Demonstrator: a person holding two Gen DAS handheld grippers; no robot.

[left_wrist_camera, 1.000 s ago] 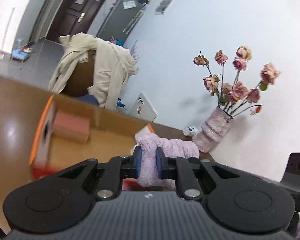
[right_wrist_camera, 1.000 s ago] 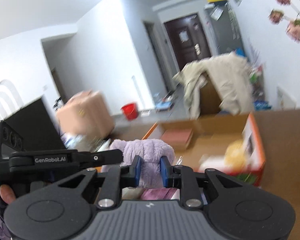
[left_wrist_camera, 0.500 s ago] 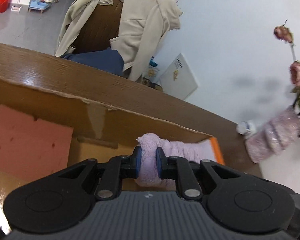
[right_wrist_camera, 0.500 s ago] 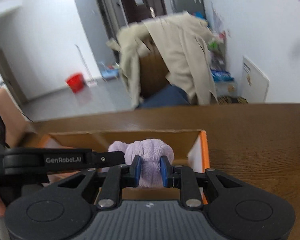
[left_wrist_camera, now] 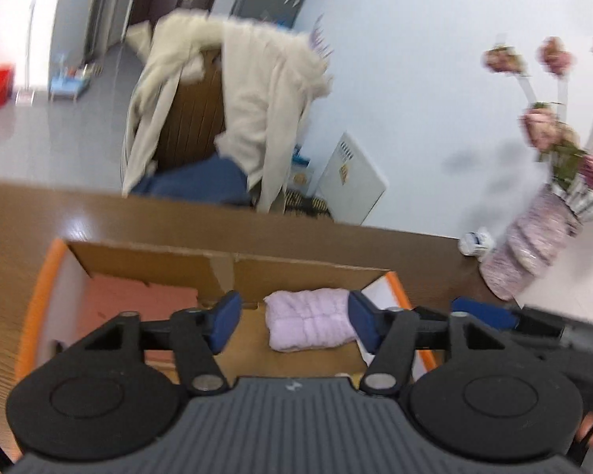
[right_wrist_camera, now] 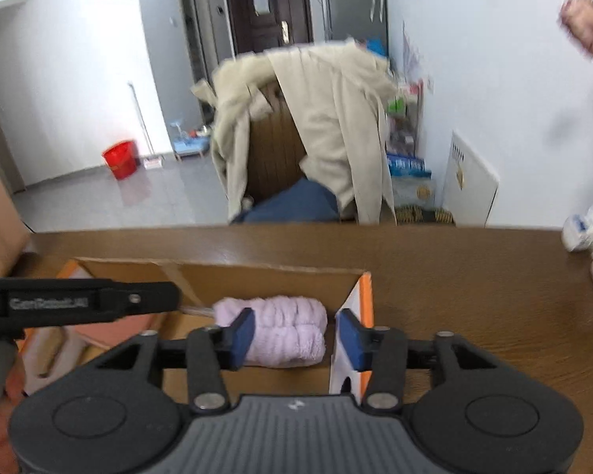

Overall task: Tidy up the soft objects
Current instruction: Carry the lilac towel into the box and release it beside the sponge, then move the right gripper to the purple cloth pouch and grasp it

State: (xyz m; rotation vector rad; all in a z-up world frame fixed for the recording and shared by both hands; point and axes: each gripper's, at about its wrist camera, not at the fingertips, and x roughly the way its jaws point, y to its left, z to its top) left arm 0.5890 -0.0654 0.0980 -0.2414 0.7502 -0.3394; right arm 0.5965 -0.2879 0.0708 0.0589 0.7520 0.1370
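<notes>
A folded lilac fluffy towel lies inside an open cardboard box with orange edges, at its right end. My left gripper hovers over it with jaws opening; the towel lies between them below, and the blue pads do not press it. In the right wrist view the same towel rests in the box, and my right gripper is also opening, its pads off the towel. A pink sponge-like slab lies in the box's left part.
The box stands on a brown wooden table. A vase of dried roses and a small white bottle stand at the table's right by the wall. Behind the table a chair draped with a beige coat.
Both grippers were shut on the lilac towel and carried it over the box; now both have opened and the towel lies in the box's right end.
</notes>
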